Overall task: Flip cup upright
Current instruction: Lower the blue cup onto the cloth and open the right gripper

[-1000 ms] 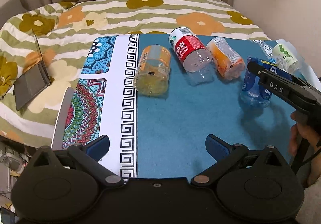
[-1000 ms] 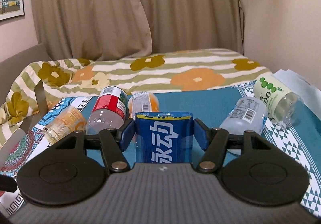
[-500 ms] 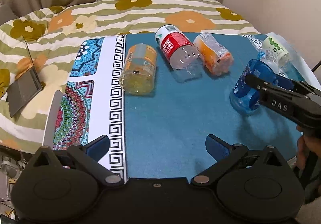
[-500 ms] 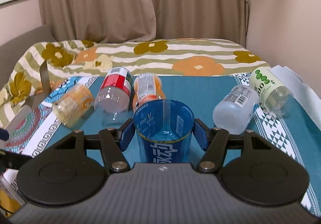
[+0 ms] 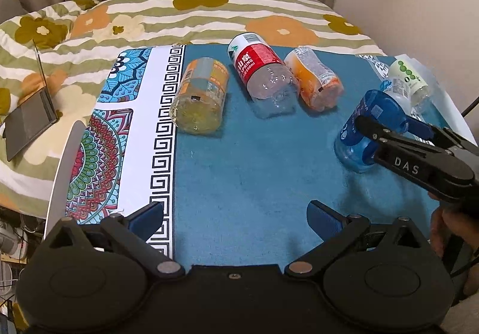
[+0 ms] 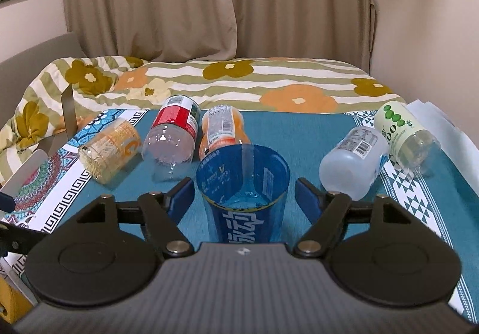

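Note:
A clear blue plastic cup (image 6: 244,193) with white lettering stands mouth up on the teal cloth, between the fingers of my right gripper (image 6: 244,199). The fingers stand a little apart from the cup's sides, so the gripper is open. In the left wrist view the cup (image 5: 362,136) is at the right, with the right gripper (image 5: 389,130) around it. My left gripper (image 5: 236,214) is open and empty over the near part of the cloth.
Several cut-off plastic bottles lie on their sides: a yellow one (image 5: 200,94), a red-labelled one (image 5: 263,73), an orange one (image 5: 314,82), a clear one (image 6: 353,163), a green-dotted one (image 6: 404,136). A laptop (image 5: 30,115) sits on the flowered bedspread at left.
The right gripper turned the blue cup from upside down to mouth up, set it on the cloth, and its fingers have opened away from the cup. The left gripper stayed open.

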The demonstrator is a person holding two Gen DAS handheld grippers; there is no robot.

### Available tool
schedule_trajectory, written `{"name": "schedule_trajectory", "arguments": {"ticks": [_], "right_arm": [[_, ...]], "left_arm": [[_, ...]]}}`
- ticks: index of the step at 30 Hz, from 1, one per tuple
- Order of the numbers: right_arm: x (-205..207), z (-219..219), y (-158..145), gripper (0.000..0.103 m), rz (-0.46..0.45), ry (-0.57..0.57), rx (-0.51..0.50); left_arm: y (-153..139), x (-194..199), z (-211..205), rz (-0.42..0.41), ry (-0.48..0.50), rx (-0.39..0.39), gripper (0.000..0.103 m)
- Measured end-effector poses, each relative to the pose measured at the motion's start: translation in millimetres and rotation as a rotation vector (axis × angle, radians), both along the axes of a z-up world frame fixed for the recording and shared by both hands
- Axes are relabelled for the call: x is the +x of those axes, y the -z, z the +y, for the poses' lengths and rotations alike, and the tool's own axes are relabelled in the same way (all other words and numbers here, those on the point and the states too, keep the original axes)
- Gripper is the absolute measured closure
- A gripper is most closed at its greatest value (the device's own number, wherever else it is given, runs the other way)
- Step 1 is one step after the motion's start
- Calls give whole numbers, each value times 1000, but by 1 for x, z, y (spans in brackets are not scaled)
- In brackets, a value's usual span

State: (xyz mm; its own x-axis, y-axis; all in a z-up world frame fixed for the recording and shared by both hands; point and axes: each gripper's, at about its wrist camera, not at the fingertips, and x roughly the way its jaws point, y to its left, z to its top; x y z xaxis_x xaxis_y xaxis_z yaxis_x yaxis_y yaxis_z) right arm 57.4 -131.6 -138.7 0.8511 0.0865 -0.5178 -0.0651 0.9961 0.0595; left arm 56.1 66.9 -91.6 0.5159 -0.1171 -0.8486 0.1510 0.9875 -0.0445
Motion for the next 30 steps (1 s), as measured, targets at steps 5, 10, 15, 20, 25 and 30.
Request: {"name": "schedule_trajectory", "arguments": {"ticks": [5, 10, 15, 20, 25, 30], "right_arm": [[2, 2, 4, 0, 39, -5, -17], [5, -2, 0, 0, 109, -39, 6], [-6, -16, -28, 0, 154, -18, 33], [-26, -31, -65, 0, 188, 9, 23], [-43, -52, -99, 0, 218, 42, -10], [-53, -69, -117, 0, 244, 65, -59]], "left_arm": [[-3, -2, 0, -11, -17, 2, 0], [-11, -4, -4, -28, -29, 0, 0], [-32, -8, -14, -72, -32, 12, 0], [-56, -12, -27, -124, -24, 11, 0], [-78, -22, -45, -192, -22, 21, 0], [-92, -31, -57, -270, -25, 37, 0]]}}
